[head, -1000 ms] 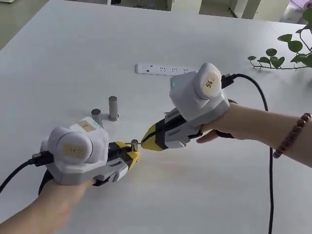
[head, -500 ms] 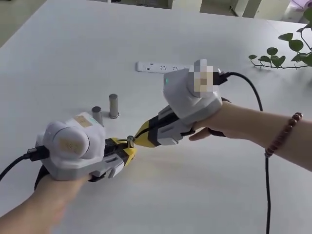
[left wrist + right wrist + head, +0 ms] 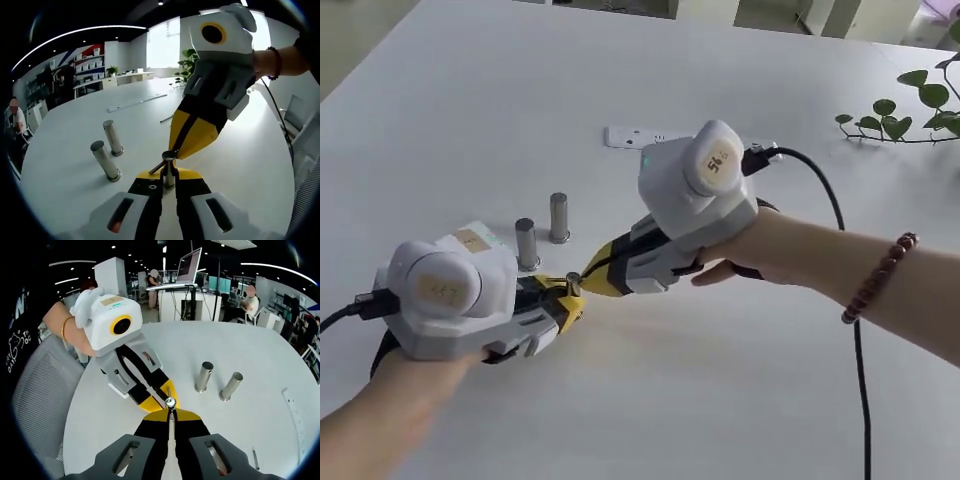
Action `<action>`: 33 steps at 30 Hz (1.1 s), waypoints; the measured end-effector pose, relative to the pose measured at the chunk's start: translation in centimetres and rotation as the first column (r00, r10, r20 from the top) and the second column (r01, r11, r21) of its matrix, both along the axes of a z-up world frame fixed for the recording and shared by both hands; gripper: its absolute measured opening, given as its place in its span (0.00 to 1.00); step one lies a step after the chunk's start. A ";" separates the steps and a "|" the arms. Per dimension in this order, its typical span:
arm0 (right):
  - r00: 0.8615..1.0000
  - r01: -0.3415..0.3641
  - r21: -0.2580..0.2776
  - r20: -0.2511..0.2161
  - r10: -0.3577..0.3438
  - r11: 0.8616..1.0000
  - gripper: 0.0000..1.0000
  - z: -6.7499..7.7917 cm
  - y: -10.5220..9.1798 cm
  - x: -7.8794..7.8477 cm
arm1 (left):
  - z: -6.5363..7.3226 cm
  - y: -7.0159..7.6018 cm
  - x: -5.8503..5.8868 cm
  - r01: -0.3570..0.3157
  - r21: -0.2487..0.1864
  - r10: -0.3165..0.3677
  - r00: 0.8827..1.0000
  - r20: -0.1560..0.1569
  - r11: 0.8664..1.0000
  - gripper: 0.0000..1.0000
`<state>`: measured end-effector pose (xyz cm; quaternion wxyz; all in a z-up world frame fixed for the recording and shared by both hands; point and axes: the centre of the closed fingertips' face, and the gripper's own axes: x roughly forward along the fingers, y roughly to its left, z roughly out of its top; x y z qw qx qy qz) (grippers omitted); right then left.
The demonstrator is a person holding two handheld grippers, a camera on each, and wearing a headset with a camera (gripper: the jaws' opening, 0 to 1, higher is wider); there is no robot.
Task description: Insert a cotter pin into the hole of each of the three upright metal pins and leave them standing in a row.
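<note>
My left gripper is shut on a short metal pin, held upright just above the white table. From the right, my right gripper is shut on a thin cotter pin. That cotter pin's tip sits at the head of the held metal pin, and a thin end sticks out on the far side. Behind stand two more metal pins, upright and side by side.
A white power strip lies farther back, and a loose cotter pin lies on the table near it. Plant leaves hang over the far right corner. A black cable trails from the right gripper. People sit at desks in the background.
The right gripper has closed the small gap to the held metal pin, so the cotter pin's tip now meets the pin's head. Both grippers have drifted slightly left in the view.
</note>
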<state>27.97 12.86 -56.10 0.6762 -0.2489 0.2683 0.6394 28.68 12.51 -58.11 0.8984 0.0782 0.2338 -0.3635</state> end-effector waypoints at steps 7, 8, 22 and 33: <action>1.000 0.008 -0.001 -0.009 -0.008 1.000 0.00 -0.1 0.3 0.0 | -0.1 0.3 0.1 0.015 -0.003 -0.015 1.000 -0.001 1.000 0.06; 1.000 0.007 -0.004 -0.010 -0.007 1.000 0.00 -0.2 0.3 0.0 | -0.1 0.2 0.1 0.016 -0.006 -0.016 1.000 0.001 1.000 0.06; 1.000 0.017 -0.004 -0.010 -0.017 1.000 0.00 -0.1 0.3 0.0 | -0.1 0.2 0.2 0.002 -0.026 -0.002 1.000 -0.009 1.000 0.07; 0.999 0.023 -0.006 -0.022 -0.023 1.000 0.00 -0.1 0.3 -0.8 | -0.3 0.4 0.2 -0.021 -0.038 0.020 0.999 -0.033 0.999 0.08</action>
